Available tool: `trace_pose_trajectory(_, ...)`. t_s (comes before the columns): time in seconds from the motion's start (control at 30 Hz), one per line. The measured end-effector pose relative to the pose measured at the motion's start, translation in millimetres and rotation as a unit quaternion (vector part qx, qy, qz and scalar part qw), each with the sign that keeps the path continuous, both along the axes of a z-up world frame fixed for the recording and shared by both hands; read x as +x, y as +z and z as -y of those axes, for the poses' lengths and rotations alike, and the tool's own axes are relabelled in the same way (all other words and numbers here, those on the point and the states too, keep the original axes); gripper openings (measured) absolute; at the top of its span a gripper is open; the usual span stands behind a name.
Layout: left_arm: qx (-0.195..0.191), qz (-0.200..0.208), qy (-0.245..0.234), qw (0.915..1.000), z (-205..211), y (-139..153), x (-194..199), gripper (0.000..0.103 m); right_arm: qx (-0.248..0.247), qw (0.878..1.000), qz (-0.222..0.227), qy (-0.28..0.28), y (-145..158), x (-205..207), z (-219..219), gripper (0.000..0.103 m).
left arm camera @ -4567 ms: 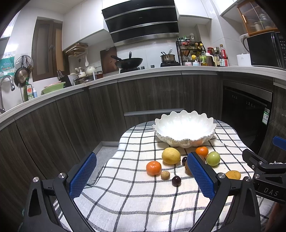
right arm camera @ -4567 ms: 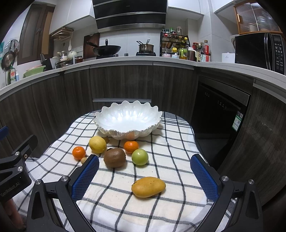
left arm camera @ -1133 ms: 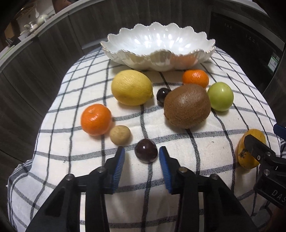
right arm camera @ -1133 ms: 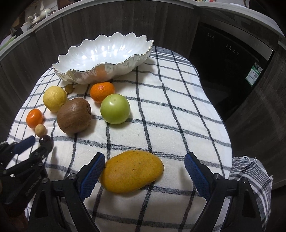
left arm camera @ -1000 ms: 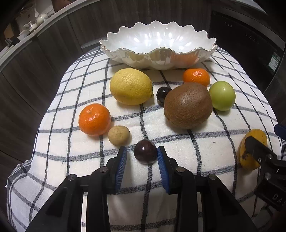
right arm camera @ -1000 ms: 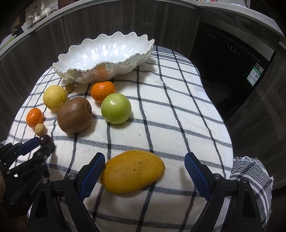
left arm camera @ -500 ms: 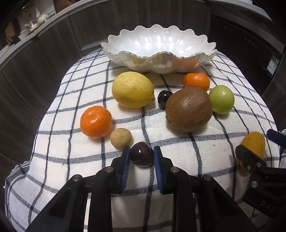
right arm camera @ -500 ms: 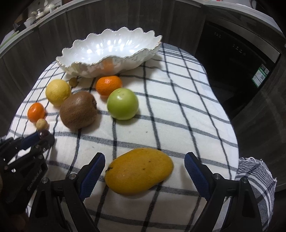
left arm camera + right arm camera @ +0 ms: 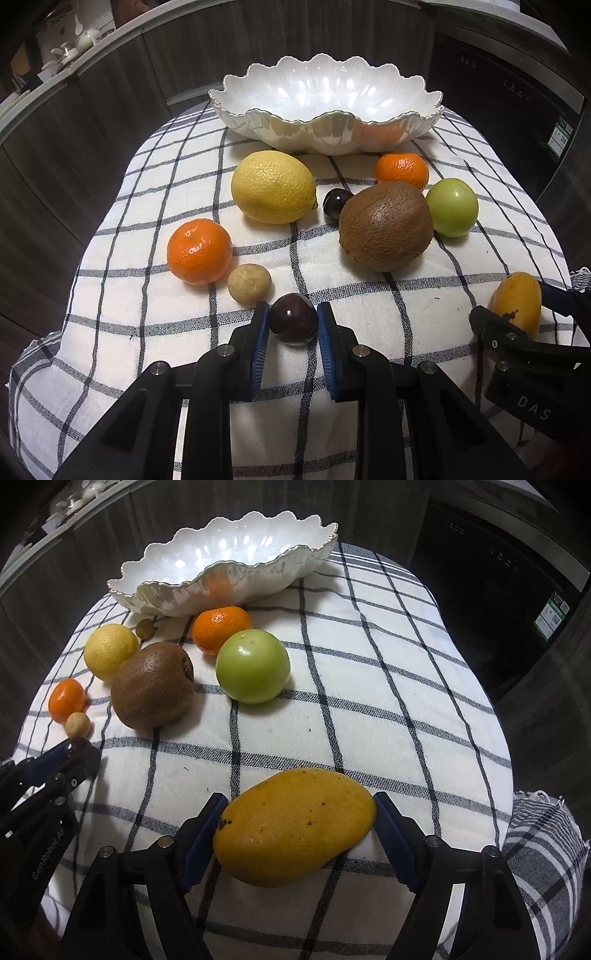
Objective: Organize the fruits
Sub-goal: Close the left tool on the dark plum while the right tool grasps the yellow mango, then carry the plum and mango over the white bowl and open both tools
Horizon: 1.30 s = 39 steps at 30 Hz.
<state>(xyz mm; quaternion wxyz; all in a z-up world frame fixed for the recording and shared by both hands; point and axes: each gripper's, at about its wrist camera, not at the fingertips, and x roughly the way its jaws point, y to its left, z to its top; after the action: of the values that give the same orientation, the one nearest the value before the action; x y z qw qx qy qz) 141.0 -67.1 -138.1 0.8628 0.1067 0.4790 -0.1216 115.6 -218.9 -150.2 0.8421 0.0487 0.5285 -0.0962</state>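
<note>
Two tools at work: my left tool [image 9: 291, 325] is clamped on the dark plum [image 9: 293, 323], low on the checked tabletop [image 9: 369, 302]; my right tool [image 9: 299, 829] is closing around the mango [image 9: 295, 825], before the white bowl [image 9: 325, 122].

Fruit count on the checked cloth [image 9: 369, 295]:
- Tangerines: two, one near left [image 9: 199, 251], one far right [image 9: 402, 170].
- Dark plums: two, one near [image 9: 293, 323], one mid [image 9: 336, 201].
- Lemon [image 9: 273, 186]: one.
- Kiwi [image 9: 385, 225]: one.
- Green apple [image 9: 451, 206]: one.
- Mango [image 9: 295, 825]: one.
- Small tan fruits: two, one near left [image 9: 248, 284], one by the bowl [image 9: 144, 627].
- White bowl [image 9: 325, 125]: one.
</note>
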Motion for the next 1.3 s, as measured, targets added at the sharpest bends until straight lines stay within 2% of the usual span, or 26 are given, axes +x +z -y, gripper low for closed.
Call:
trace_pose_trajectory(0.33,-0.006,0.024,-0.001,0.9997,-4.2,15.8,-9.0,0.026,-0.007,0.999,0.028,0.015,15.8,-8.1,-7.8,0.078)
trace_pose_trajectory(0.8,-0.019,0.067,-0.004,0.9976,-11.6,63.9,-20.6,0.026,-0.023,0.997,0.075,0.026,63.4,-18.0,-10.0,0.078)
trace_pose_trajectory(0.9,-0.026,0.066,-0.001,0.9975,-13.0,71.7,-16.9,0.026,-0.024,0.995,0.09,0.027,75.9,-16.7,-11.7,0.078)
trace_pose_trajectory(1.07,-0.031,0.087,0.003,0.9957,-14.4,89.2,-6.1,0.026,-0.028,0.992,0.115,0.037,95.9,-6.6,-16.0,0.078)
trace_pose_trajectory(1.3,-0.047,0.099,0.008,0.9939,-13.2,108.6,28.3,0.026,-0.03,0.987,0.148,0.046,120.0,29.1,-13.6,0.078)
